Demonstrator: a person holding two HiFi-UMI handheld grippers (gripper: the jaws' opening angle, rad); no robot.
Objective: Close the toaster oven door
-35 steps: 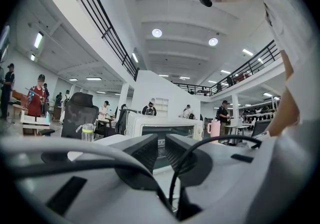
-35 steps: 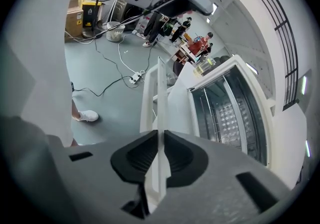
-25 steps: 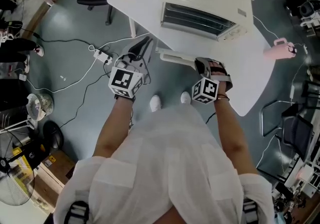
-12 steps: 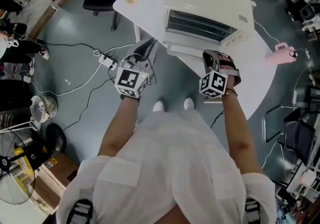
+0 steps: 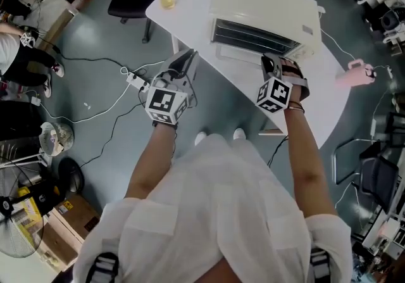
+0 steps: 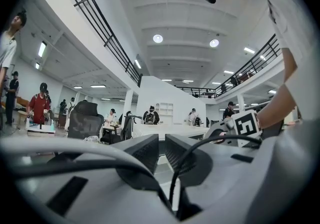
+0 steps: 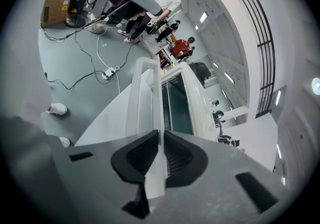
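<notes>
As right gripper (image 7: 160,136) opens around door (image 7: 155,102), handle (image 7: 136,92) half-hidden.

No word, number or brand can be read in any view. The left marker cube (image 5: 166,101) and the right marker cube (image 5: 274,95) carry only black-and-white square patterns, not letters. A small grey patch on top of the toaster oven (image 5: 266,3) and a dark label on the cardboard box (image 5: 61,213) on the floor are too small to make out.
</notes>
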